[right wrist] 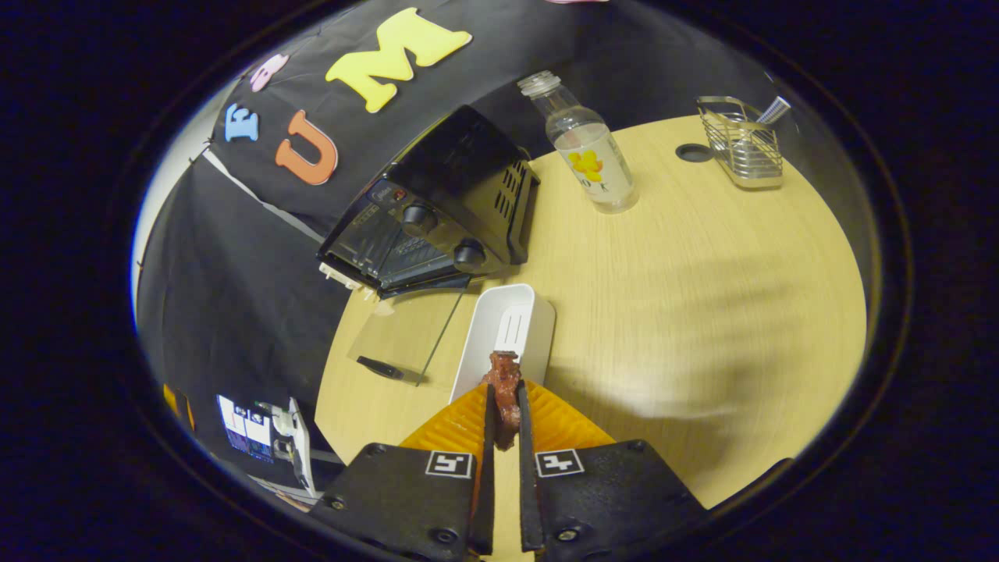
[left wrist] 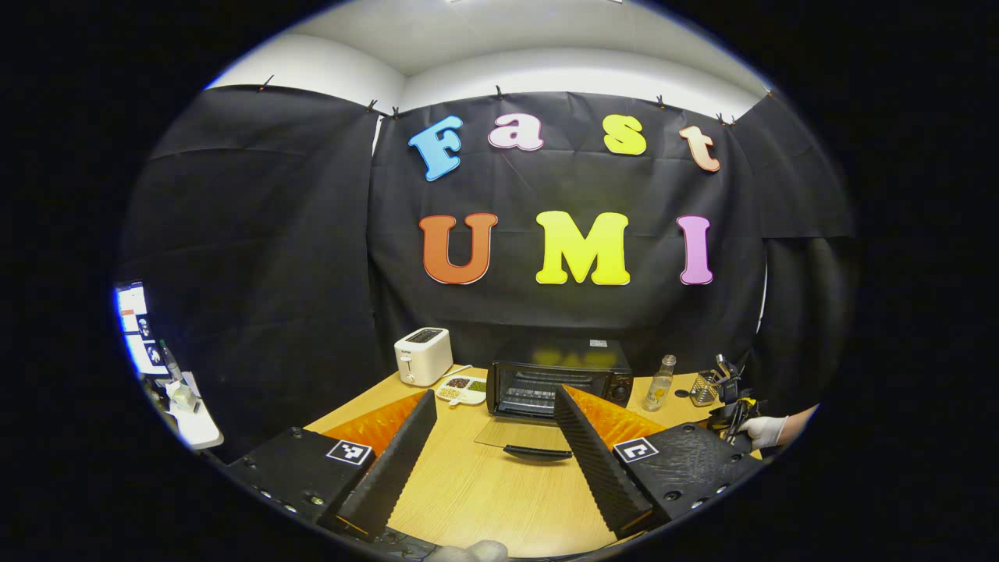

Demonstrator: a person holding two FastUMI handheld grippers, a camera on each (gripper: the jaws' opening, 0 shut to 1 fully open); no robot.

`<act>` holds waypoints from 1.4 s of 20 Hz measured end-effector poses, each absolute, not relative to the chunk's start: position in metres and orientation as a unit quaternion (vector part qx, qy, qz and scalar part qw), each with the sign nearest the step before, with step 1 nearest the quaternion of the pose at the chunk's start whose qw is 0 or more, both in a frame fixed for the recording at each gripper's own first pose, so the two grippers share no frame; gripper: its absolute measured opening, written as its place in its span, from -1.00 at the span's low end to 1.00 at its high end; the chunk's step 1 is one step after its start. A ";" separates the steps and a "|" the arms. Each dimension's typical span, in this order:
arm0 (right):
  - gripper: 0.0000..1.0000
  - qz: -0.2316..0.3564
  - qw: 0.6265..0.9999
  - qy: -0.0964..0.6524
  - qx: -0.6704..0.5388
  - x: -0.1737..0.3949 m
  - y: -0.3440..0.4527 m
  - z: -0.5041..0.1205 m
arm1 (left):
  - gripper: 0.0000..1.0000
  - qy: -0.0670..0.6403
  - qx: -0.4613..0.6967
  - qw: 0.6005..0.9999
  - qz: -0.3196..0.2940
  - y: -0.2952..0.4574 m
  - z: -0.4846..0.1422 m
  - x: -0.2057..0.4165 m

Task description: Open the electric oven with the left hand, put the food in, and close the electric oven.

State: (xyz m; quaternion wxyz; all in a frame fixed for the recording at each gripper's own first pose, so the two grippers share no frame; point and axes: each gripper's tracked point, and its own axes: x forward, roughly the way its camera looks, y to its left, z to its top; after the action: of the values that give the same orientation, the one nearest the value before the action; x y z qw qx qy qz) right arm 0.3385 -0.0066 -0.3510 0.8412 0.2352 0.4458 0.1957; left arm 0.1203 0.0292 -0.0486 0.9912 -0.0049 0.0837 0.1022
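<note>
**Door down, food gripped**

My left tool (left wrist: 493, 437) is wide open and empty, backed off so the oven (left wrist: 559, 377) door (left wrist: 521, 432) lies flat on the worktop (left wrist: 484, 499). My right tool (right wrist: 505, 417) is clamped on the food (right wrist: 506, 390), above the white tray (right wrist: 507, 332), which looks empty, just beside the oven.

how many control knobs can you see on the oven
2, both on the oven's control panel in the right gripper view: one knob nearer the top, the other knob nearer the table. More may be hidden, as the panel is seen at an angle.
</note>
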 end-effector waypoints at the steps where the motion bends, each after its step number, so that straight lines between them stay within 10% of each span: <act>1: -0.69 0.196 0.845 0.444 0.225 0.341 -0.008 -0.350 | 0.93 0.085 -0.003 0.991 0.101 0.029 -0.049 0.124; 16: -0.73 0.181 0.883 0.315 0.297 0.369 0.100 -0.246 | 0.94 0.103 0.027 0.990 0.088 0.076 -0.056 0.150; 28: -0.73 0.041 0.852 0.202 0.481 0.466 0.232 -0.262 | 0.94 0.128 0.030 0.991 0.028 0.137 -0.080 0.168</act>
State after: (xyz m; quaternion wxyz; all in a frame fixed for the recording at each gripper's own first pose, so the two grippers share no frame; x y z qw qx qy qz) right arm 0.4658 0.2316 -0.2620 0.8522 0.4807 0.2024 0.0408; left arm 0.1678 0.1369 -0.0803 0.9909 0.0300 0.1279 0.0279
